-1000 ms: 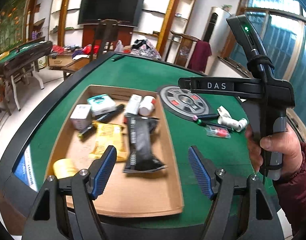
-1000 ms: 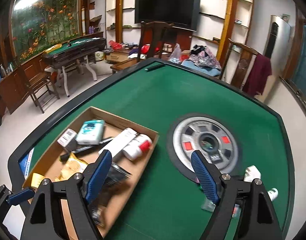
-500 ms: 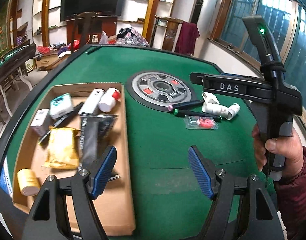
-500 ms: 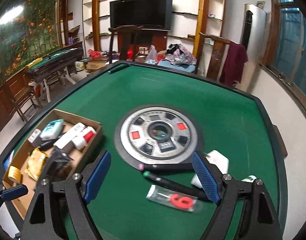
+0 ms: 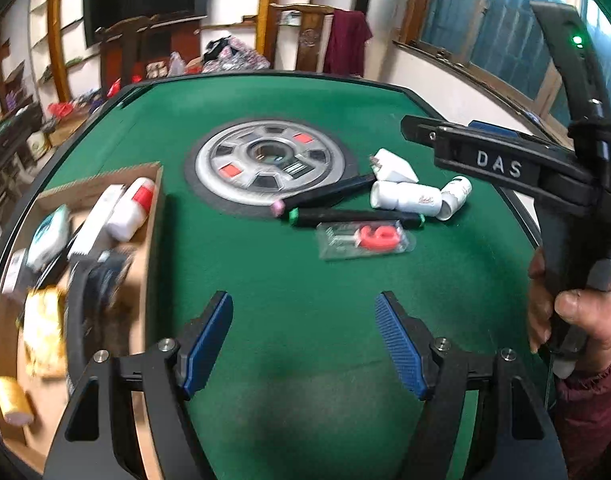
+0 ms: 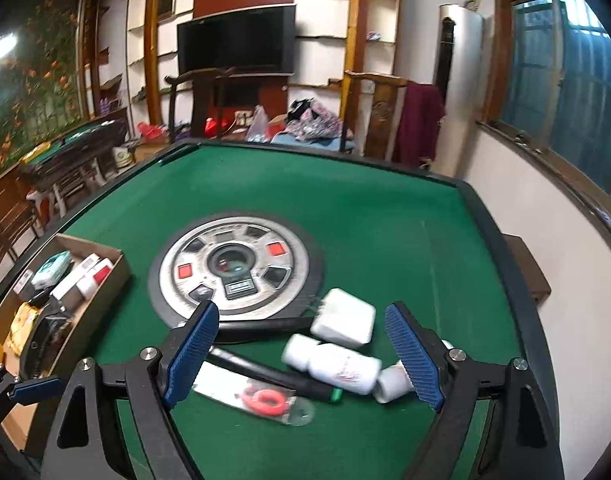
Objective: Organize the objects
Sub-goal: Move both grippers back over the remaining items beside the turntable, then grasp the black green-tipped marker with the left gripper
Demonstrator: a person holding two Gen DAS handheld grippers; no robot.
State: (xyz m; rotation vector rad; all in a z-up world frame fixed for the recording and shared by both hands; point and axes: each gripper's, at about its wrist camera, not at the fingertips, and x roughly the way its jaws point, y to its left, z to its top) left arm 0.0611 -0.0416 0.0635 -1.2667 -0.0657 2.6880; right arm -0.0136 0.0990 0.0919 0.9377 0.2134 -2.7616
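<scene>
Both tongs swung right; green-tipped pen (image 6: 273, 378) lies crosswise.

Both grippers are the same build: matte black plastic frames with triangular cutouts, silver round screws at the joints, and blue ribbed pads on the fingers. The left gripper (image 5: 304, 338) and right gripper (image 6: 301, 354) look like twins up close. Seen from the left camera, the right one has white "DAS" lettering on a black bar, a green LED up top and a black cord wrapped round it. The right hand (image 5: 577, 320) is bare skin, maroon sleeve cuff.
</scene>
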